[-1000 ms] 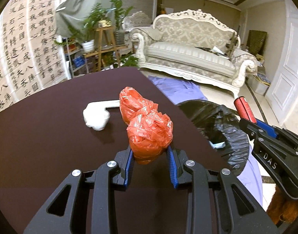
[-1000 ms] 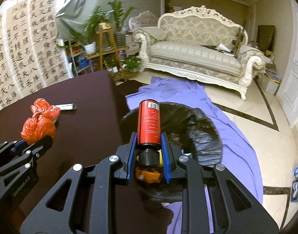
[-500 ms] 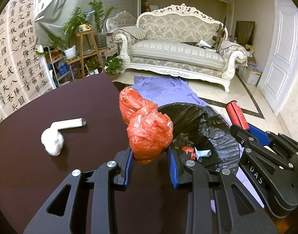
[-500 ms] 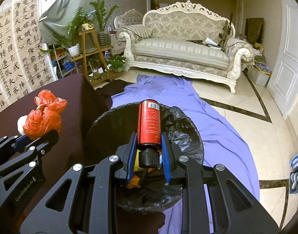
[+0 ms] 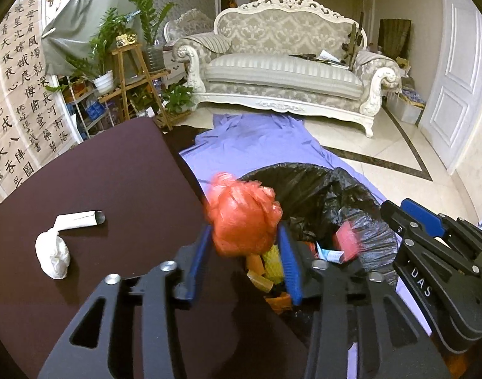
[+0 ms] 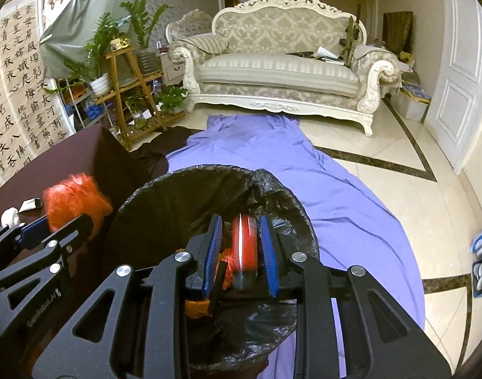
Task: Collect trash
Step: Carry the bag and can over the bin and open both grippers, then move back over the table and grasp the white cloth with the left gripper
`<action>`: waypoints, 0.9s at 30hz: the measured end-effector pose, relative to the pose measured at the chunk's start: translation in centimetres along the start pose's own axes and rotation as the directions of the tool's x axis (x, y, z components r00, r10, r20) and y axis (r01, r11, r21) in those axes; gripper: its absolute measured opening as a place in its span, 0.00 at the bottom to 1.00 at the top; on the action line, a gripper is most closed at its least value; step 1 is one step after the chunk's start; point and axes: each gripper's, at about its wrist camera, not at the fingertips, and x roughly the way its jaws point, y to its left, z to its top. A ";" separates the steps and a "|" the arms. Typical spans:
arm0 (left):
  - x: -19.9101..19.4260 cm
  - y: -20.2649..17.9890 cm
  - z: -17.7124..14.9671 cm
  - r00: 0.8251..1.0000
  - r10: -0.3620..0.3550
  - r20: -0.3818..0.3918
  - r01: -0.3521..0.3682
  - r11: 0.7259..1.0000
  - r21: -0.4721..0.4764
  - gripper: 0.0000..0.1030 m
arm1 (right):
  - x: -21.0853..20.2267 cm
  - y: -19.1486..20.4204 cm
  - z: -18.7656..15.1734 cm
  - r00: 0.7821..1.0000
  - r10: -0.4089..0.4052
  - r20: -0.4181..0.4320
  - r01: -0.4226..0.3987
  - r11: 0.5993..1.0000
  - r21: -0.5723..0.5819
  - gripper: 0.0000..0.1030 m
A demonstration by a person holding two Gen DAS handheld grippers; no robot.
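Orange bag, black liner (red can).

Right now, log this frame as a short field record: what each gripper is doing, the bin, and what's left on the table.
left gripper: jaws opening, blurred orange plastic bag between them at bin's edge
right gripper: jaws opening, blurred red can between them, over bin
bin: black liner, already holds trash
table: white crumpled paper remains
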 end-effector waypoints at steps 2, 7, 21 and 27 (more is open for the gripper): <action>-0.1 0.0 -0.2 1.000 0.003 0.002 -0.003 1.000 0.002 0.51 | 0.1 -0.1 0.0 1.000 -0.004 0.000 0.004 1.000 0.003 0.31; -0.1 0.4 -0.2 1.000 0.011 0.000 -0.011 1.000 -0.013 0.62 | 0.1 0.1 -0.3 1.000 -0.008 -0.007 0.008 1.000 -0.001 0.32; -1.8 2.8 -1.2 0.996 0.086 0.019 -0.085 0.995 -0.055 0.69 | -1.0 2.8 -0.7 1.000 0.027 -0.004 -0.027 0.999 -0.032 0.42; -2.9 5.6 -1.9 0.983 0.180 0.033 -0.176 0.980 -0.096 0.71 | -1.7 5.6 -0.7 0.997 0.071 -0.004 -0.071 0.995 -0.071 0.43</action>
